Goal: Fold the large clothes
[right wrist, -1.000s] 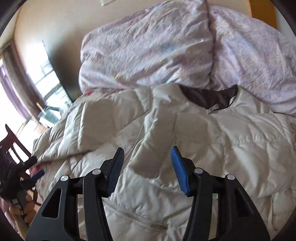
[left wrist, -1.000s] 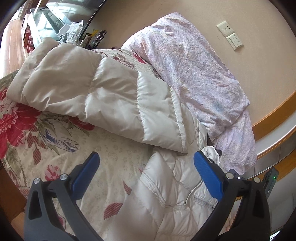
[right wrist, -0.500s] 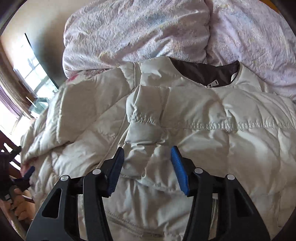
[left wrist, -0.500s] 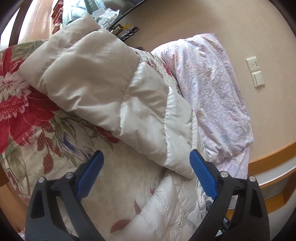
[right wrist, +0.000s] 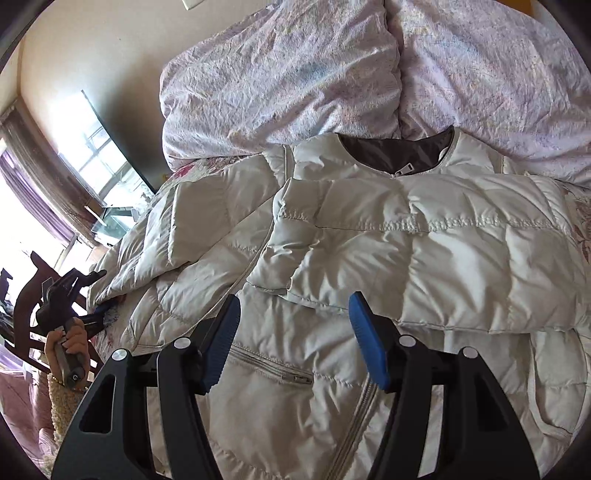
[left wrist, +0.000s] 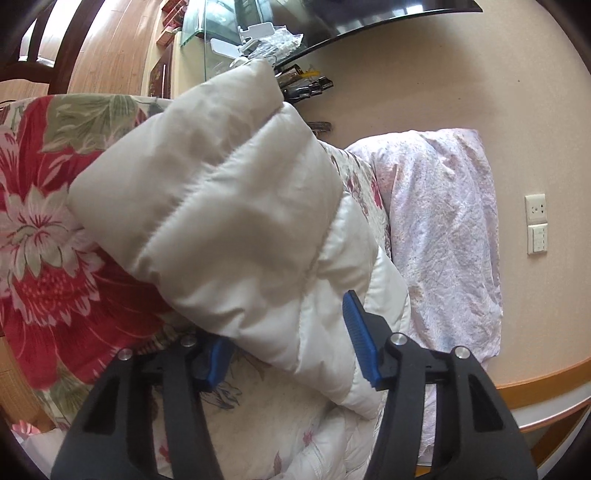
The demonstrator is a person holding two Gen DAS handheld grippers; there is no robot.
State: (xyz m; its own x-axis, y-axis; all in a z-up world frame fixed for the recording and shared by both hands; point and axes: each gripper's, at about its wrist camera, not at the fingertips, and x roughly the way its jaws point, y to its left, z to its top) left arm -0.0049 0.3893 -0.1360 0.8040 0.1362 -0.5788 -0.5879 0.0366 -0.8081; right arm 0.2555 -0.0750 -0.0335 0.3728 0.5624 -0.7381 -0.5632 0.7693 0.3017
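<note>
A white puffer jacket (right wrist: 406,258) lies face up on the bed, its dark-lined collar toward the pillows. One sleeve is folded across its chest. My right gripper (right wrist: 295,299) hovers over the jacket's front just below that folded sleeve, jaws opening, nothing between them. The other sleeve (left wrist: 229,221) stretches out over the floral bedspread. My left gripper (left wrist: 284,325) straddles it, jaws closing, one pad under the sleeve's edge and one beside it. In the right wrist view the left gripper (right wrist: 74,302) shows at the far left, held by a hand (right wrist: 72,343).
A crumpled lilac duvet (right wrist: 295,74) is piled at the head of the bed against the wall. The floral bedspread (left wrist: 44,258) covers the mattress. A glass stand (left wrist: 221,29) with clutter and wall sockets (left wrist: 535,221) lie beyond. A dark wooden chair (right wrist: 22,295) stands by the window.
My left gripper moved in over the outstretched sleeve, rolled, and narrowed its jaws around it. My right gripper drew back from the sleeve folded on the chest, and its jaws widened.
</note>
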